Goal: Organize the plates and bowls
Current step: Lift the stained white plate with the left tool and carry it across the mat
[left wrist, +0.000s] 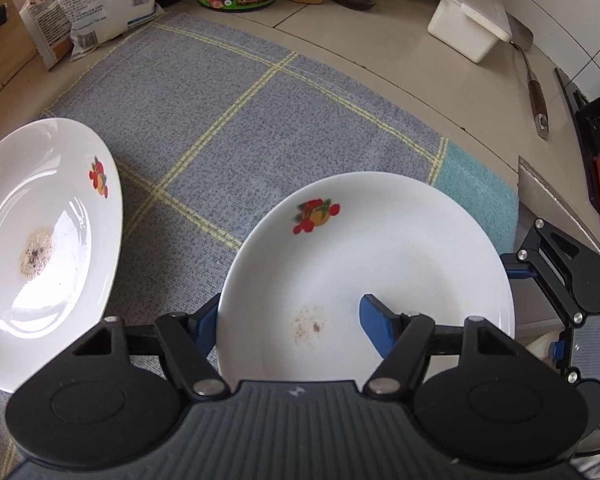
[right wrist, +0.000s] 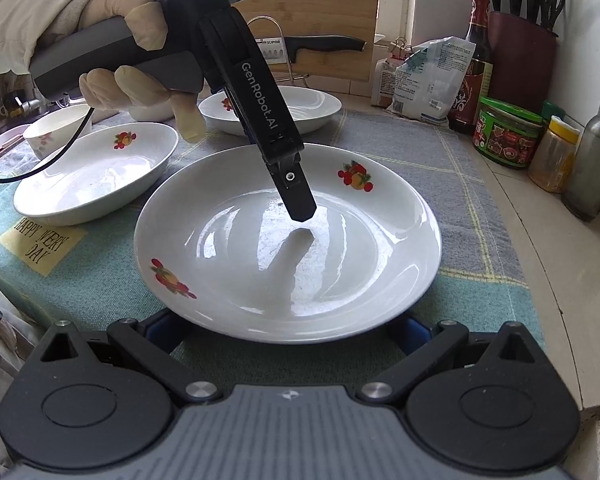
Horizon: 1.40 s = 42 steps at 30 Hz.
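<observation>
Was at the grasping step on the near plate (right wrist: 228, 292), lying flat on the checked cloth (right wrist: 472, 208) at the near edge, with a second plate (right wrist: 92, 176) to its left, a third (right wrist: 312, 108) farther back and a small bowl (right wrist: 56, 124) at far left. Had the left gripper (left wrist: 290, 316) set astride its rim with narrowed jaws, one finger outside and one over the well, not visibly pinching; had the right gripper (right wrist: 286, 326) spread wide, tips hidden under the near rim, contact impossible to judge. Probably called next for pinching the rim firmly, lifting level, then stacking onto a matching plate.
</observation>
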Each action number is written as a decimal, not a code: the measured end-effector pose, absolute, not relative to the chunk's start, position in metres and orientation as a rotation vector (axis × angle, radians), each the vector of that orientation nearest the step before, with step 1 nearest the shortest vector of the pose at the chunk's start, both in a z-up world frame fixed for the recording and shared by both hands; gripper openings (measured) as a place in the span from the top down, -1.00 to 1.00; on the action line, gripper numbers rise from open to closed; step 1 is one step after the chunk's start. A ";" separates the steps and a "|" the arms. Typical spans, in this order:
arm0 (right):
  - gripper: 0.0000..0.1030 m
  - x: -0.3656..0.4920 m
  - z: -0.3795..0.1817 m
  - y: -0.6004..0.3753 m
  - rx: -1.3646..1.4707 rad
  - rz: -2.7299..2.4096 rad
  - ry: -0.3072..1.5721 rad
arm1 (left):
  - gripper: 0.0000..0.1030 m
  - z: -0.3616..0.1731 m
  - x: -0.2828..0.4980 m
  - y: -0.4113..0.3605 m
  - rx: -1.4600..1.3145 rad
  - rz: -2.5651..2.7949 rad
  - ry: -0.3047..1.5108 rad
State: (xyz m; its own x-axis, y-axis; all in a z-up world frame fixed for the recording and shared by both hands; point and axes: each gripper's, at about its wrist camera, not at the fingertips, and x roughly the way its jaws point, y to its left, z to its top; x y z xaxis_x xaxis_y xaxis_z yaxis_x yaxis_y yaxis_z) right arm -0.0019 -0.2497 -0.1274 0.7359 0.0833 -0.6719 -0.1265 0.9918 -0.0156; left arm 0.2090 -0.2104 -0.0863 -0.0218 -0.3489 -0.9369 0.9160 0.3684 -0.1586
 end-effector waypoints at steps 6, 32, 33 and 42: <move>-1.00 0.000 -0.127 -0.251 -0.064 0.125 0.746 | -0.36 -0.085 0.210 -0.213 0.643 -1.129 1.185; -1.00 0.006 -0.113 -0.254 -0.098 0.117 0.802 | -0.36 -0.069 0.204 -0.219 0.652 -1.138 1.119; -1.00 0.006 -0.111 -0.255 -0.100 0.116 0.801 | -0.36 -0.068 0.205 -0.220 0.648 -1.139 1.117; -1.00 0.016 -0.100 -0.271 -0.118 0.103 0.788 | -0.36 -0.056 0.215 -0.239 0.634 -1.151 1.071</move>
State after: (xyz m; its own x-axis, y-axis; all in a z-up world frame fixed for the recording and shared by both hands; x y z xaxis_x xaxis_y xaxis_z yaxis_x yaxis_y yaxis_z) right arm 0.0161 -0.2711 -0.0997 0.7007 0.0479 -0.7119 -0.1361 0.9884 -0.0674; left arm 0.2146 -0.2390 -0.0556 0.0334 -0.4085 -0.9121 0.9392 0.3248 -0.1111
